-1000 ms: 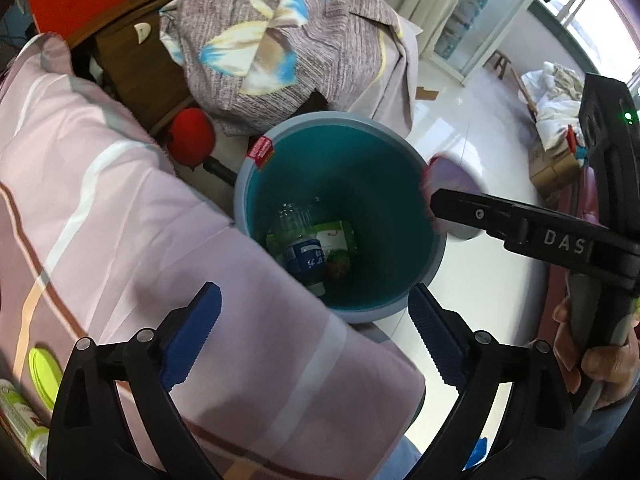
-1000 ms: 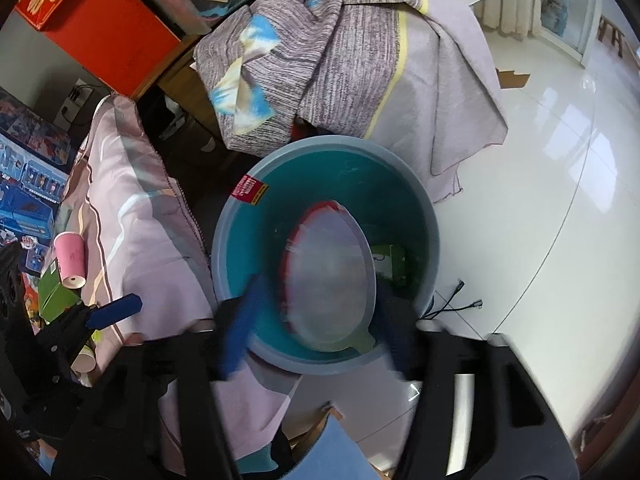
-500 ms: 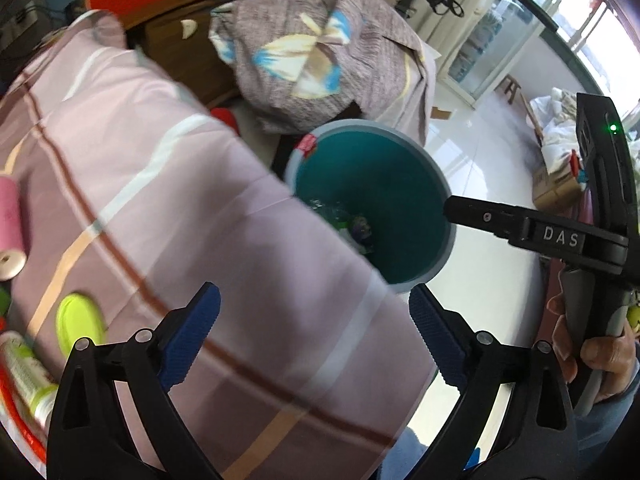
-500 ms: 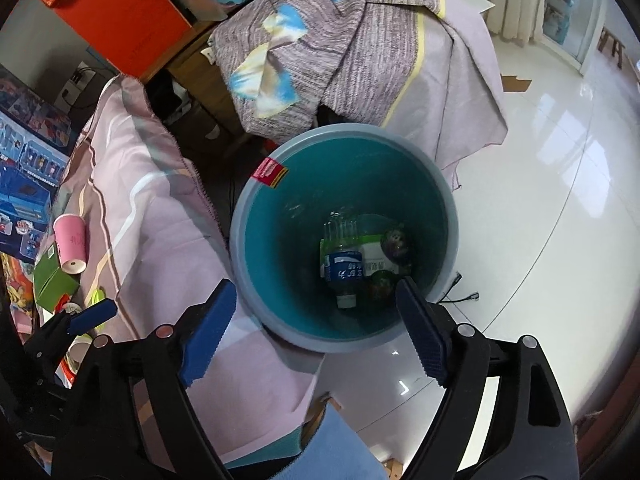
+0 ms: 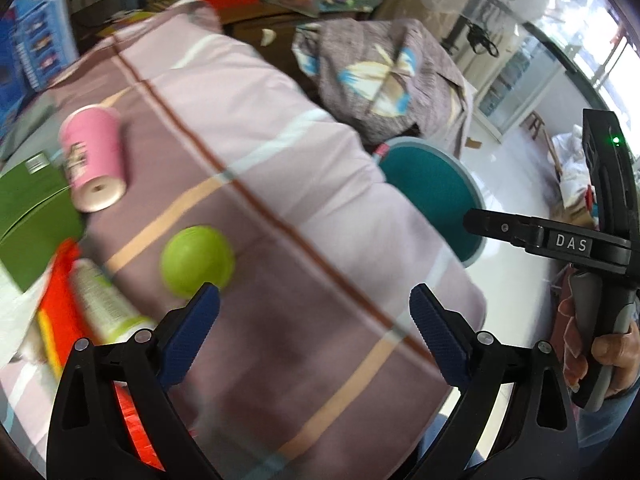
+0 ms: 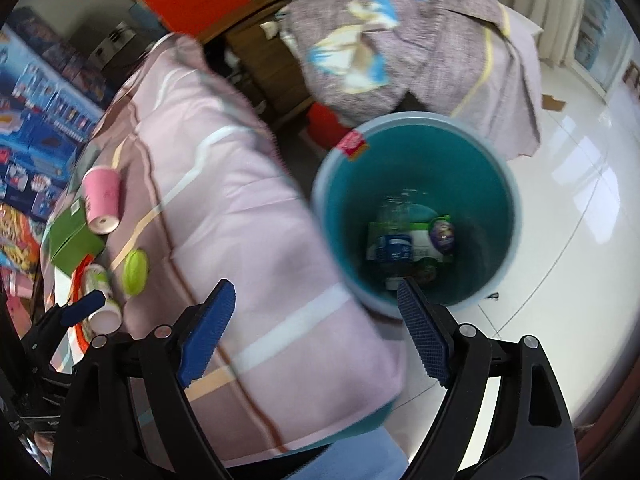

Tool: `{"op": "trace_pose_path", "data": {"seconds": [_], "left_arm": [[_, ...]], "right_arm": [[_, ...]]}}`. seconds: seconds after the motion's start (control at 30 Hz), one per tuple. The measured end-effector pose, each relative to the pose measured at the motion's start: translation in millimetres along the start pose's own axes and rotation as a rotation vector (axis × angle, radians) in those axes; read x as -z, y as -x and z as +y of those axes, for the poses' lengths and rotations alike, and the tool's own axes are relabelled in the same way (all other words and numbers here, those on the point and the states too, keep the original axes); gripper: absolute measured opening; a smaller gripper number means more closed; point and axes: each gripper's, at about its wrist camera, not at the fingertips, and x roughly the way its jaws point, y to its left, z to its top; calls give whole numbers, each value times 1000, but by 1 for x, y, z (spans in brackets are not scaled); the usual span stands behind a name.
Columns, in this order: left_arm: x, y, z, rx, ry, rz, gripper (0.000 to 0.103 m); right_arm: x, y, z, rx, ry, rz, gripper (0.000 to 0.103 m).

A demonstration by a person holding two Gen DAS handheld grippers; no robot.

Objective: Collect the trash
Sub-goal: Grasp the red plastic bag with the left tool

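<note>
My left gripper [image 5: 314, 312] hangs open and empty over a table draped in pink striped cloth [image 5: 300, 152]. Just beyond its left fingertip lies a lime green round lid [image 5: 197, 261]. Further left are a pink paper cup [image 5: 93, 158] on its side, a green box [image 5: 32, 212], a white and green tube [image 5: 104, 300] and a red wrapper [image 5: 60, 304]. My right gripper [image 6: 314, 312] is open and empty above the table's edge beside the teal trash bin [image 6: 500, 184]. In the bin lie a bottle with a blue label [image 6: 394, 246] and a round purple item [image 6: 442, 234].
A chair draped in grey patterned fabric [image 6: 420, 40] stands behind the bin. White tiled floor [image 6: 580, 220] spreads to the right. Orange and blue boxes crowd the far left. A hand [image 5: 612, 348] holds the right gripper's handle at the right of the left wrist view.
The right gripper let a red-rimmed round lid drop into the bin and its jaws widened. Both grippers swung away from the bin toward the table, bringing the cup, box and green lid into view.
</note>
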Motion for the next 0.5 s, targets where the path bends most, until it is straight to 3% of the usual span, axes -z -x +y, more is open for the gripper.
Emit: {"op": "trace_pose_path", "data": {"seconds": [0.5], "left_arm": [[53, 86, 156, -125, 243, -125, 96]], "right_arm": [[15, -27, 161, -5, 285, 89, 79]]}}
